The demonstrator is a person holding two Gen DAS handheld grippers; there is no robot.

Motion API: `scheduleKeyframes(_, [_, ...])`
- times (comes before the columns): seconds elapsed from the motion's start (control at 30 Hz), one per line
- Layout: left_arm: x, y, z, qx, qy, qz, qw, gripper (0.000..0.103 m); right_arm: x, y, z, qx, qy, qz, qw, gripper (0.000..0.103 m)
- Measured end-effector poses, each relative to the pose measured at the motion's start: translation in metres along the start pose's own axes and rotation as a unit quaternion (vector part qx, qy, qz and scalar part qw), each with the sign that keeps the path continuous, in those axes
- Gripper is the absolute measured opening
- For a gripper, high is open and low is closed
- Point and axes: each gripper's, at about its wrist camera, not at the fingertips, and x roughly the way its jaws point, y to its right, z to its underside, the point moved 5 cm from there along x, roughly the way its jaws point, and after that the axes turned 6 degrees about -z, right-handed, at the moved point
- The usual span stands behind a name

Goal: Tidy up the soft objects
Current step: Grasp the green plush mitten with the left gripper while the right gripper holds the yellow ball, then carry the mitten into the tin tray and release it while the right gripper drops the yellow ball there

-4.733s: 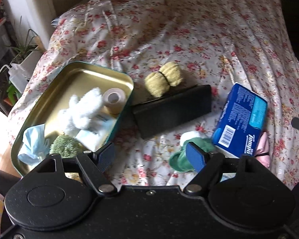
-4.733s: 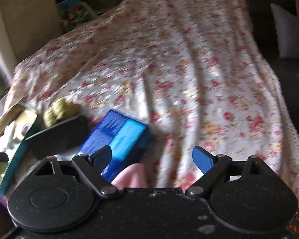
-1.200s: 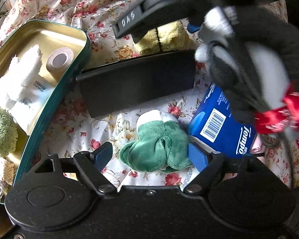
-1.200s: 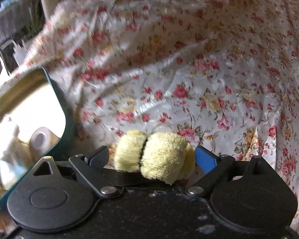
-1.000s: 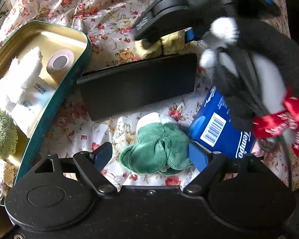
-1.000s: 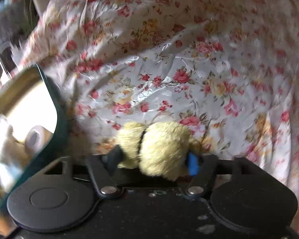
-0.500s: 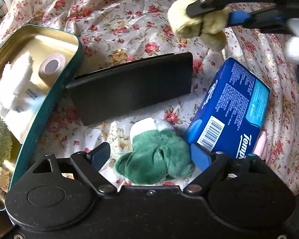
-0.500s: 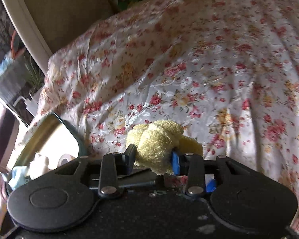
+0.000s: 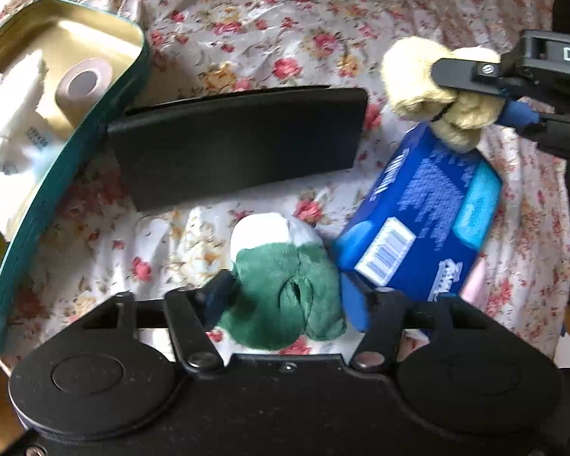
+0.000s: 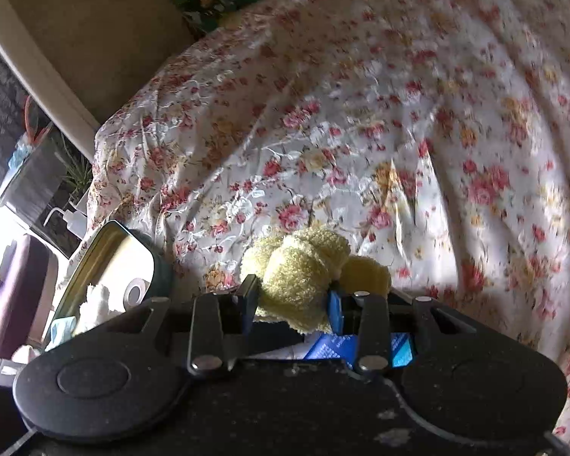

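Right hand-held gripper [image 10: 292, 304] clamps yellow towel [image 10: 300, 269]

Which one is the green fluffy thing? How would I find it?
Look at the flowery sheet, then find the long black case lying across it. Just in front of that, beside the blue tissue pack, sits the green toy between the left gripper's jaws. It is the only dark green plush with a white patch.
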Motion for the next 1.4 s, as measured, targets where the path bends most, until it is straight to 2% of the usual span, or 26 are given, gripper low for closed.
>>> scheduleKeyframes(0.27, [-0.012, 0.008, 0.006, 0.025, 0.025, -0.018, 0.9992, 0.050, 0.002, 0.004, 0.002, -0.006, 0.002, 0.005, 1.000, 0.036])
scheduleKeyframes(0.6, [-0.052, 0.006, -0.002, 0.058, 0.115, -0.046, 0.9906, 0.050, 0.000, 0.010, 0.003, -0.001, 0.009, 0.005, 1.000, 0.036])
scheduleKeyframes(0.8, [-0.069, -0.004, -0.013, 0.041, 0.144, -0.054, 0.9872, 0.050, 0.001, 0.007, 0.005, -0.010, 0.014, 0.011, 1.000, 0.036])
scheduleKeyframes(1.03, [-0.099, -0.038, -0.032, -0.013, 0.176, -0.061, 0.9824, 0.050, 0.004, 0.001, 0.007, -0.020, 0.022, 0.006, 1.000, 0.036])
scheduleKeyframes(1.2, [-0.112, -0.087, -0.042, -0.083, 0.185, -0.078, 0.9761, 0.050, 0.005, -0.016, 0.009, -0.049, 0.031, 0.000, 0.998, 0.036])
scheduleKeyframes(1.4, [-0.119, -0.140, -0.044, -0.143, 0.185, -0.137, 0.9626, 0.050, 0.015, -0.043, 0.016, -0.070, 0.020, -0.018, 0.997, 0.036])
